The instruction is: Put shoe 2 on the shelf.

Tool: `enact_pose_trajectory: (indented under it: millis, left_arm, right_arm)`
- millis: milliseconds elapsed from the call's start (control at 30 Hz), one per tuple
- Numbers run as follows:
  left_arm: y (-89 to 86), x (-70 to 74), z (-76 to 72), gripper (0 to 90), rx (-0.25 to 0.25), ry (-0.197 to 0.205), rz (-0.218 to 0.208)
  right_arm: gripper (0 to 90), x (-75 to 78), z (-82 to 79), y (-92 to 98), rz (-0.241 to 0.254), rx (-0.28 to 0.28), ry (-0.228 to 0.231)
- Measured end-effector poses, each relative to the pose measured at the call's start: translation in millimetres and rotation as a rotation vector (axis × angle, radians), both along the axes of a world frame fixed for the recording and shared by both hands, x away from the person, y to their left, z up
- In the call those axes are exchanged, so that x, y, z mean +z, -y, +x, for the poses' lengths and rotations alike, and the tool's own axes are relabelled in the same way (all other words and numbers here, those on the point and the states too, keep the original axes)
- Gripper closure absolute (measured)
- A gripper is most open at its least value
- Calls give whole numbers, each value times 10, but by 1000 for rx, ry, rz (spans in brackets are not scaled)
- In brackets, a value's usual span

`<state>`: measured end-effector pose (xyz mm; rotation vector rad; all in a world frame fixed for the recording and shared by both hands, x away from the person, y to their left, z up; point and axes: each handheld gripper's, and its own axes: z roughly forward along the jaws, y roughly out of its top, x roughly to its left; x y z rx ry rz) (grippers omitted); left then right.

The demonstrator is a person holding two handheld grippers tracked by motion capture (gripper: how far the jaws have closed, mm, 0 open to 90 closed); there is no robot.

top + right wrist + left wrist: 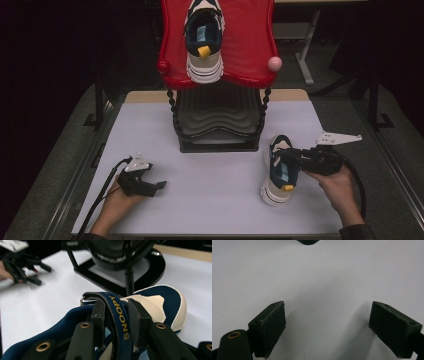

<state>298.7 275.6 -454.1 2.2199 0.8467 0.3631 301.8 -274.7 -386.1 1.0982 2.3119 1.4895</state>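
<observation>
While the right gripper (296, 159) clamps the strap (119, 315) of a shoe (278, 171) near the tabletop's (215, 185) right edge, the left gripper (150, 184) rests low near the front-left corner with its jaws wide apart and nothing between them. In the right gripper view the two pads press on either side of the navy strap, which bears yellow lettering; the jaws stand narrow, shut on it. That shoe – navy mesh, cream panels, a thick white sole and a yellow tab at the heel – lies on the white tabletop with its toe toward the rack (218, 125) and its heel toward the front edge.

A black rack stands at the middle of the back edge, just left of the shoe's toe, with a beaded post (263, 107) on each side; in the right gripper view one post rises right behind the shoe. Its lower shelf is dark and ribbed. On top sits a red tray (250, 40), and a second shoe (204, 40) of the same kind lies on it, heel toward the front. A pink ball (274, 63) caps the tray's front-right corner.

Between the two grippers the white surface is bare, and the left gripper sits well apart from both rack and shoe.
</observation>
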Motion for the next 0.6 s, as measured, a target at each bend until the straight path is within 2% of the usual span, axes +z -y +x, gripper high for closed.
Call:
enact_pose_trajectory:
  millis: [67, 133, 200, 400, 600]
  left_arm:
    - [0, 0, 0, 129, 0, 0, 1]
    - [0, 0, 0, 129, 0, 0, 1]
    - [0, 0, 0, 129, 0, 0, 1]
    - [1, 0, -1, 129, 0, 1, 0]
    - [1, 1, -1, 129, 0, 0, 0]
  right_arm:
    - [679, 15, -2, 13, 11, -2, 3]
    - [679, 77, 1, 70, 43, -13, 15]
    - [680, 95, 4, 80, 45, -15, 17]
    - [682, 343, 50, 139, 68, -27, 65]
    - [684, 623, 130, 155, 115, -28, 115]
